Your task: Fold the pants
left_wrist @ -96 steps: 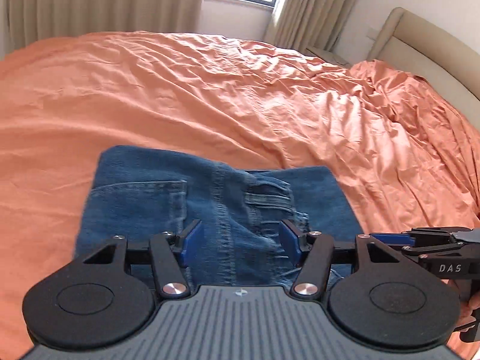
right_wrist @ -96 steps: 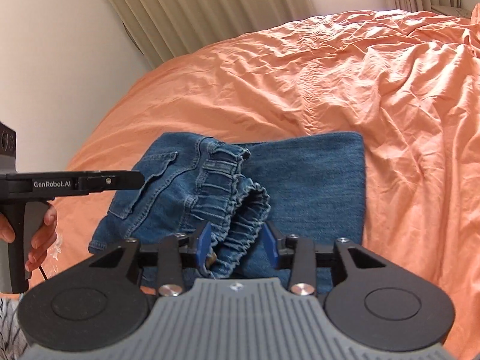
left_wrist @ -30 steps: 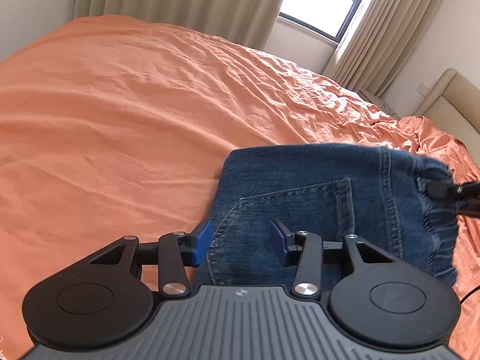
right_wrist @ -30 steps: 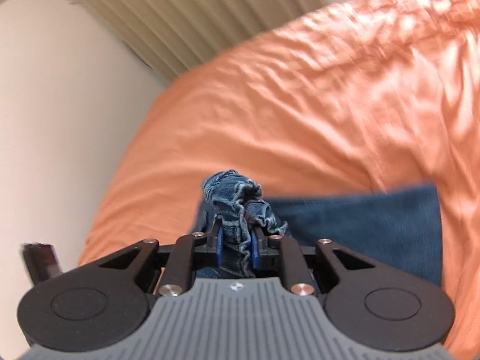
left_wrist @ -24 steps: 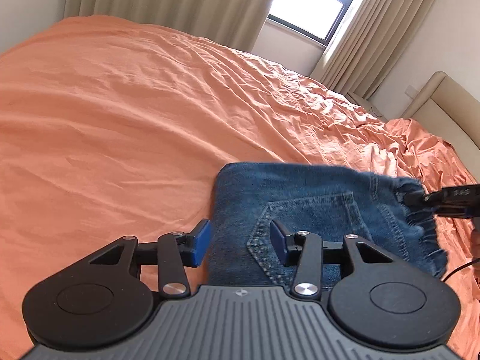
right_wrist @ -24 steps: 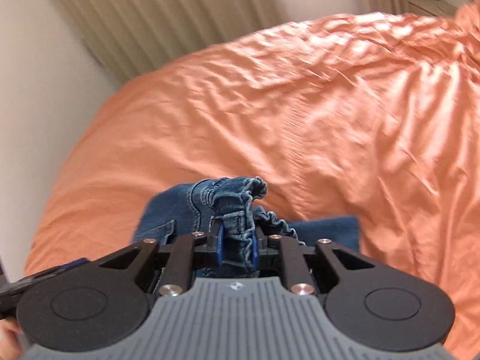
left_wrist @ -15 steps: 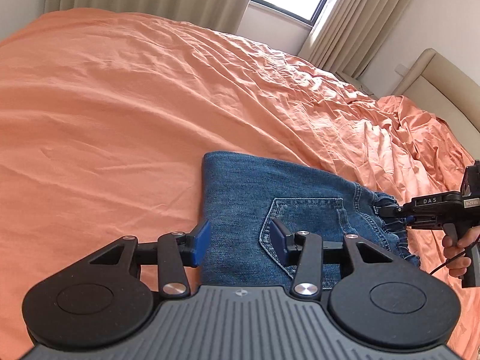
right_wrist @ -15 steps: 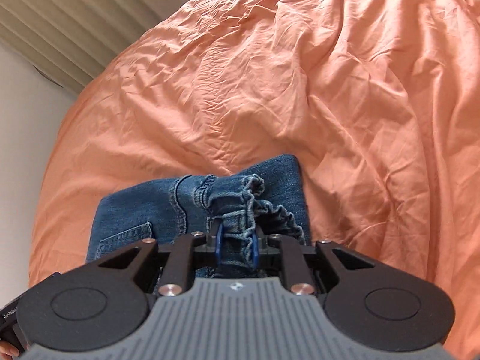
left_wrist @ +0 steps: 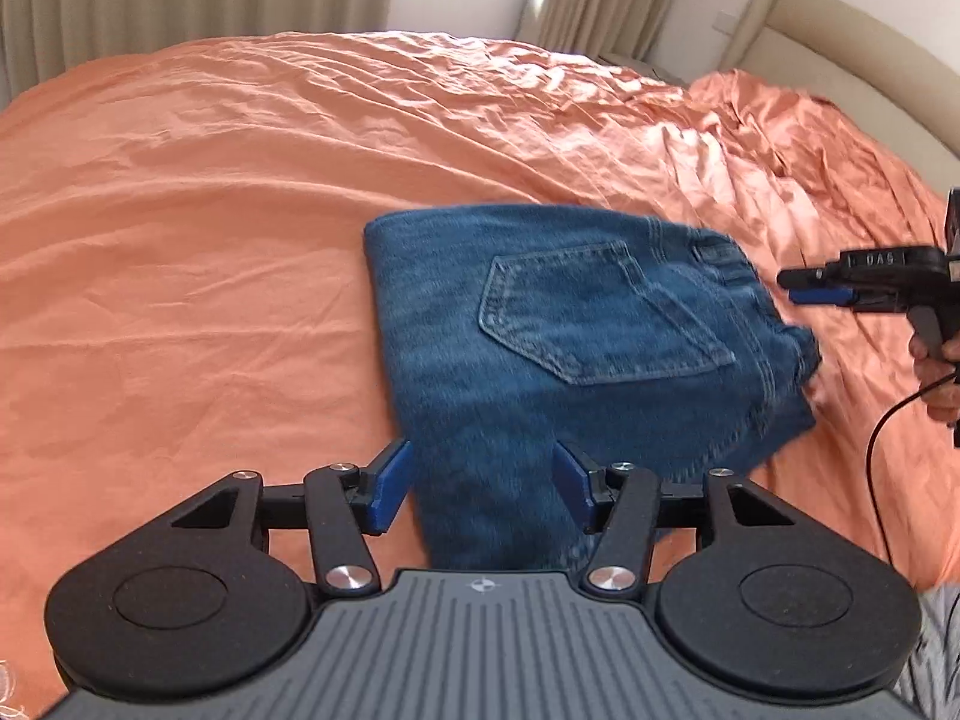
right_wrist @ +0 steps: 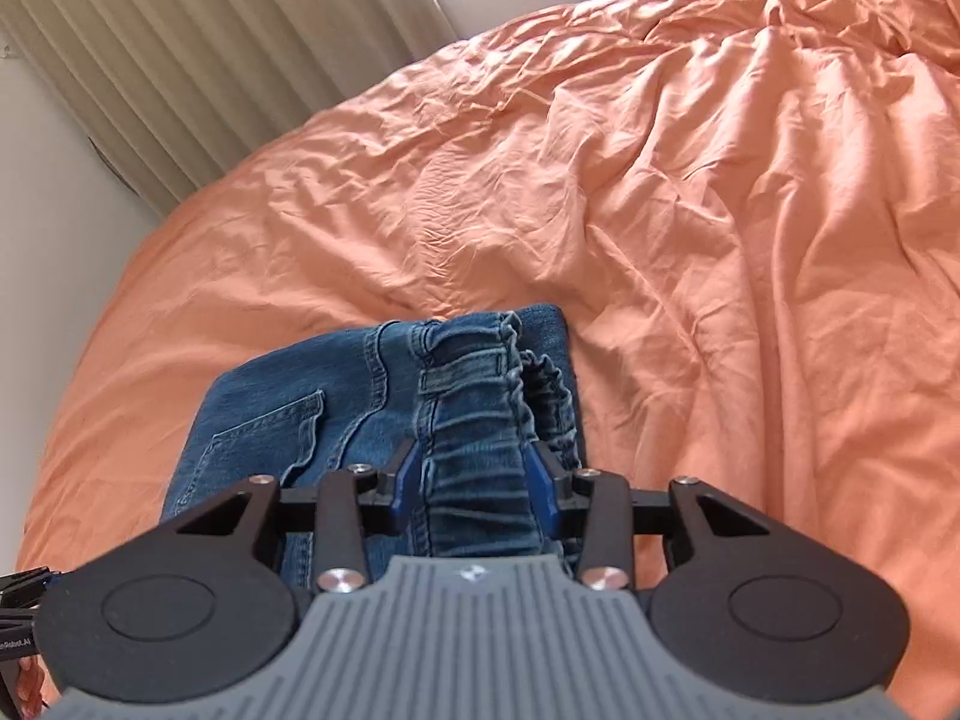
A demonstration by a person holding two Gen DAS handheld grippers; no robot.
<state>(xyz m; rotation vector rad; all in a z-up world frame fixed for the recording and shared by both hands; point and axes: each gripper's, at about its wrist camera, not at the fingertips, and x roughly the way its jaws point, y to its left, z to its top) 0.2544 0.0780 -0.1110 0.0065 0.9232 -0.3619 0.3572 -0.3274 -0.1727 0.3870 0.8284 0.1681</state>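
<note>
The jeans (left_wrist: 558, 354) are lying folded into a chunky rectangle on the orange bedsheet (left_wrist: 198, 228), back pocket (left_wrist: 600, 312) facing up. Everything else here is placed off those jeans. Their left edge is a clean straight fold, the far edge looks neat too, and the right edge is the bunched elastic waistband (right_wrist: 480, 396), a bit lumpy. The left gripper (left_wrist: 480, 483) hovers over the near edge with its blue fingers spread wide, nothing between them but air above the denim. The right gripper (right_wrist: 474, 477) sits at the waistband side, fingers also apart; from the left camera it looks just off the fabric. Loads of bare wrinkled sheet beyond the far and left edges. The headboard (left_wrist: 840, 42) is well off past the waistband side, curtains (right_wrist: 198, 60) way behind.
</note>
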